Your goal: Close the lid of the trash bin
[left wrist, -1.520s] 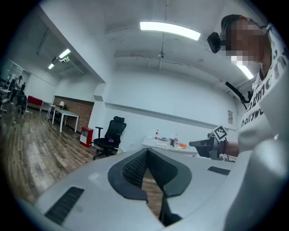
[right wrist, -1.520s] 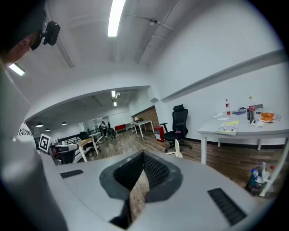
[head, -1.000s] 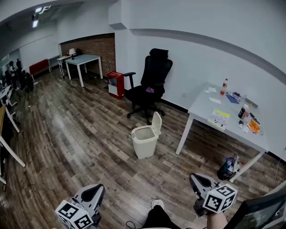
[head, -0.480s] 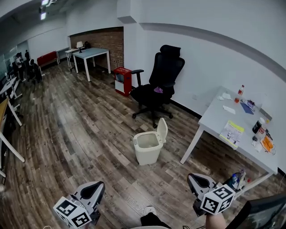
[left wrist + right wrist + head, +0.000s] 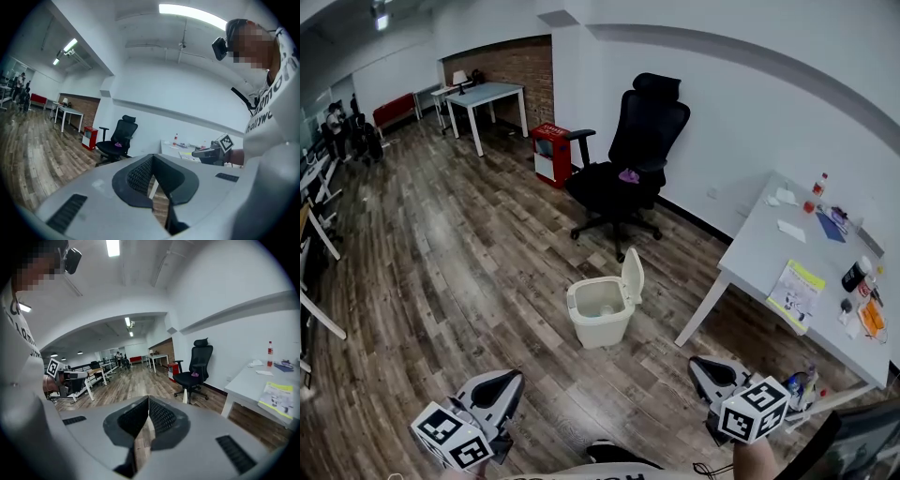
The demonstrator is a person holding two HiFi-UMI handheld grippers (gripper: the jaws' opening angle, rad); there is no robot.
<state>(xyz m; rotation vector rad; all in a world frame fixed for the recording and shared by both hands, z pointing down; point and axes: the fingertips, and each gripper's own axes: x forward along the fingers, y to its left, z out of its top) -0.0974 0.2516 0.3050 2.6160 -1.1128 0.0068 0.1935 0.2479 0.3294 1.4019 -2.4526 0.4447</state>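
Observation:
A cream trash bin [image 5: 600, 314] stands on the wooden floor in the head view, and its lid [image 5: 632, 275] stands upright on the right side, open. My left gripper [image 5: 508, 382] is at the bottom left, well short of the bin. My right gripper [image 5: 705, 367] is at the bottom right, also apart from it. In the left gripper view the left gripper [image 5: 152, 158] has its jaws together at the tips with nothing held. The right gripper [image 5: 149, 399] looks the same in its own view. The bin itself is hidden behind the jaws in both gripper views.
A black office chair [image 5: 628, 159] stands behind the bin, with a red cabinet [image 5: 550, 152] to its left. A white table [image 5: 769, 253] with papers and bottles is on the right, its leg close to the bin. A bag of bottles [image 5: 802, 386] sits beneath it.
The view has moved forward and the bin now sits nearer and lower in the head view. Both grippers keep their places at the bottom, still shut.

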